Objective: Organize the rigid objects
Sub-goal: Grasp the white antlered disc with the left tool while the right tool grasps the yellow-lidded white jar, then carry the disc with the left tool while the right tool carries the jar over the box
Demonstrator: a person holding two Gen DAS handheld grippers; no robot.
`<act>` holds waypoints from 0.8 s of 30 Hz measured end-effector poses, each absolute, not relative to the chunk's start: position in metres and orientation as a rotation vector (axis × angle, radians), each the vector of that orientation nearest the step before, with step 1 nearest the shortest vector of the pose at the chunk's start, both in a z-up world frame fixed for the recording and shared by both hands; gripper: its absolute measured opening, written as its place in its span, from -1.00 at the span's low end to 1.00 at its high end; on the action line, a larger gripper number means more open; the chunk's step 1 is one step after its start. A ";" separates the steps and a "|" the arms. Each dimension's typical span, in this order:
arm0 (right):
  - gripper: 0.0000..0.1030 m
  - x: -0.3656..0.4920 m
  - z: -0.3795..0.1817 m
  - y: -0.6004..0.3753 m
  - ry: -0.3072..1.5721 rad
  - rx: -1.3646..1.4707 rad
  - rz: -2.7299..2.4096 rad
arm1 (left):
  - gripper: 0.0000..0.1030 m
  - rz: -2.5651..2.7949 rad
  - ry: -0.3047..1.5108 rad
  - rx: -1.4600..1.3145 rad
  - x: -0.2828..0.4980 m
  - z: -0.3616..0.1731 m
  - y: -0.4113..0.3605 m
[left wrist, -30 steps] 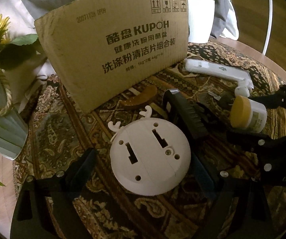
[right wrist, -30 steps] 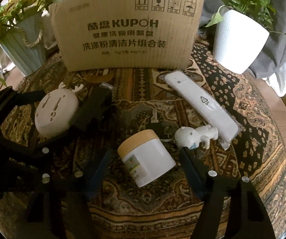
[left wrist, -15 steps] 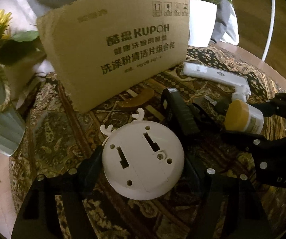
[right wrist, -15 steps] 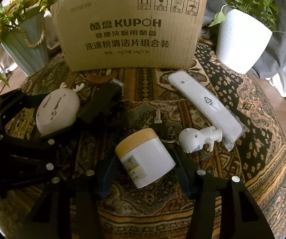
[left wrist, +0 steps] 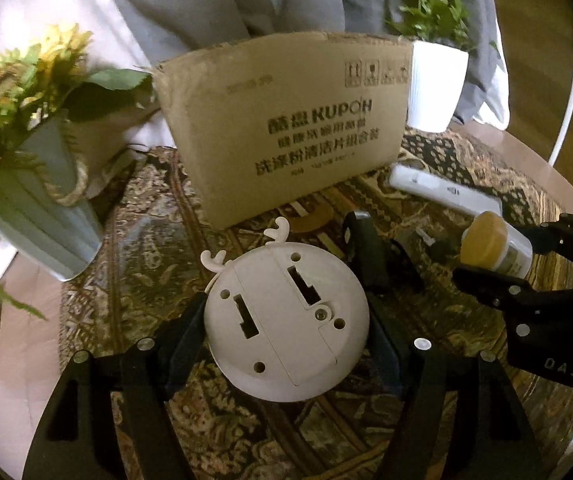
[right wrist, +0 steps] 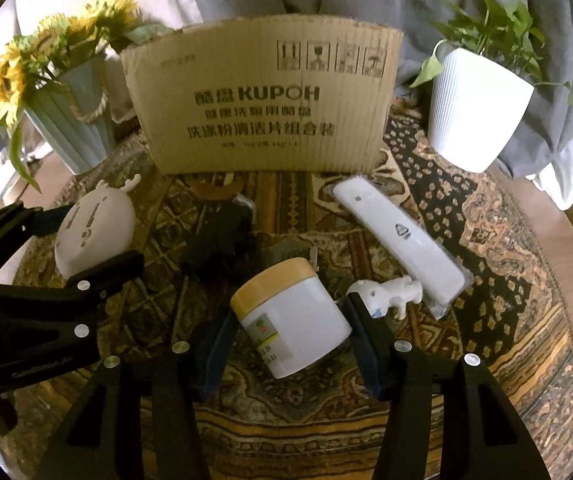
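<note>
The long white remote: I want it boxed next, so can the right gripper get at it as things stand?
Probably not yet. The right gripper is shut on the white jar, so it has no free grip. The long white remote itself lies uncovered on the patterned cloth, just beyond.

round white antlered disc (left wrist: pixel 286 324) | underside up | white jar (right wrist: pixel 292 322) | tan lid, tilted

"KUPOH" and handling symbols on cardboard box (right wrist: pixel 262 100), "DAS" on right tool (left wrist: pixel 498 276)

white jar (right wrist: pixel 298 322) with tan lid (right wrist: pixel 272 280); brown paisley tablecloth (right wrist: pixel 486 240).
</note>
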State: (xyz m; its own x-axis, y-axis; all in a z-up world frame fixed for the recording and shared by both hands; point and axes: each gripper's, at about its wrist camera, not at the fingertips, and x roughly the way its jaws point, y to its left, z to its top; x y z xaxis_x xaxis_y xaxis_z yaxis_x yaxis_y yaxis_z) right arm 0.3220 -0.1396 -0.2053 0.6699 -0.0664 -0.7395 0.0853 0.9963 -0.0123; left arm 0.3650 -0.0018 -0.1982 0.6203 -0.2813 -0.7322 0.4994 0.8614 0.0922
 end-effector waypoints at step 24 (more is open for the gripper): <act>0.07 0.301 -0.120 -0.165 0.608 -0.032 0.061 | 0.43 -0.146 0.621 0.141 0.316 -0.112 -0.006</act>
